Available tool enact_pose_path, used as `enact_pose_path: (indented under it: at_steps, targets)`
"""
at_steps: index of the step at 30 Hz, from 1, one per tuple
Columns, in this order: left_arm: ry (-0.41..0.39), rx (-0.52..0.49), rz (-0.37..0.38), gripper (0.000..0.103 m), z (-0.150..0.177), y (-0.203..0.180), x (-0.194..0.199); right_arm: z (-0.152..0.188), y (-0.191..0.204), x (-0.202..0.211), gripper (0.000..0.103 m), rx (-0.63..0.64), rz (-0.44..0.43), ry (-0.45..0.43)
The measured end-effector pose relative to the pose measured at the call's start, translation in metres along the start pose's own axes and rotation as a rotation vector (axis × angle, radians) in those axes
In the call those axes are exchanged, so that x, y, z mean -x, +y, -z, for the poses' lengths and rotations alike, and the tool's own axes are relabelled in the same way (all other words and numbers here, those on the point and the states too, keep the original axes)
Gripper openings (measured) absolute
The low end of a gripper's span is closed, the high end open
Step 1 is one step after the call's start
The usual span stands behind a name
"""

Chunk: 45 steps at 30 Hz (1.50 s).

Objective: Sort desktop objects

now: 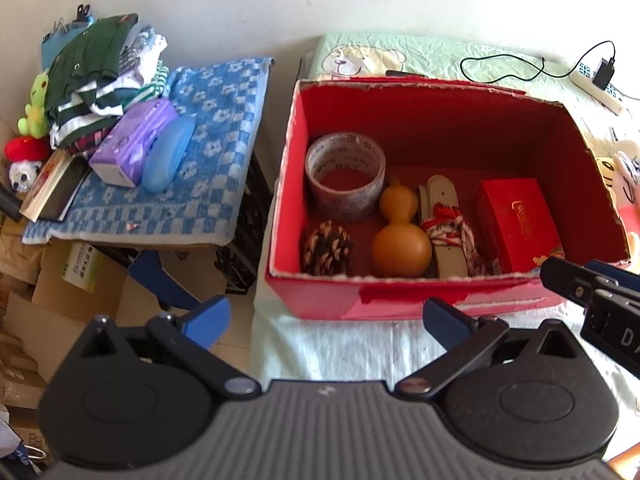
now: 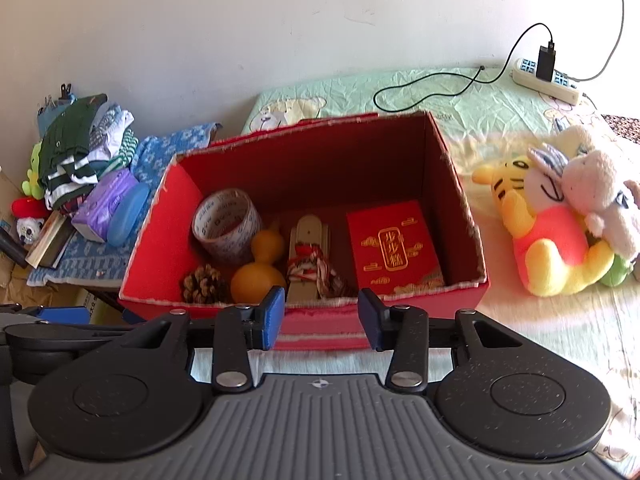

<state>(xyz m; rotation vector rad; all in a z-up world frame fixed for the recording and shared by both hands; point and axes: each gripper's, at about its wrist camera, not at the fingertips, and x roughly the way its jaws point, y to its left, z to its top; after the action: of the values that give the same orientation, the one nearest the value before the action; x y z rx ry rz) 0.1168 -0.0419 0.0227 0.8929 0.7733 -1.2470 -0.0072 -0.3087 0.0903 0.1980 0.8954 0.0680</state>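
A red cardboard box [image 1: 316, 300] [image 2: 460, 298] stands on the cloth-covered table. Inside lie a roll of clear tape [image 1: 346, 174] [image 2: 228, 226], a pine cone [image 1: 326, 248] [image 2: 204, 284], an orange gourd [image 1: 400, 240] [image 2: 260, 268], a wooden clapper with red-white cord [image 1: 446, 220] [image 2: 310, 260] and a small red box [image 1: 516, 222] [image 2: 394, 246]. My left gripper [image 1: 326, 320] is open and empty in front of the box's left corner. My right gripper [image 2: 322, 316] is open and empty just before the box's front wall.
Plush toys [image 2: 560, 216] lie on the table right of the box. A power strip with charger and cable [image 2: 546, 76] sits at the back right. A side table with blue towel [image 1: 212, 160] holds clothes, a purple tissue pack [image 1: 132, 142] and a blue case [image 1: 168, 154].
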Motion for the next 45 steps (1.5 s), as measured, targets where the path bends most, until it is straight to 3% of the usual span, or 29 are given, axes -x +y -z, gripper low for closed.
enact_pose_path:
  at_steps: [17,18,32,45]
  targets:
    - [-0.019,-0.074,0.010,0.103,-0.030,-0.016,-0.011,-0.028,-0.012,-0.015,0.044,-0.017,0.036,-0.008]
    - [-0.027,-0.140,0.041,0.103,-0.030,-0.016,-0.012,-0.029,-0.012,-0.018,0.044,-0.014,0.039,-0.003]
    - [-0.055,-0.122,0.054,0.103,-0.052,-0.023,-0.024,-0.051,-0.016,-0.038,0.044,0.019,0.132,-0.005]
    - [-0.058,-0.136,0.118,0.103,-0.055,-0.036,-0.043,-0.064,-0.020,-0.059,0.044,0.020,0.131,0.014]
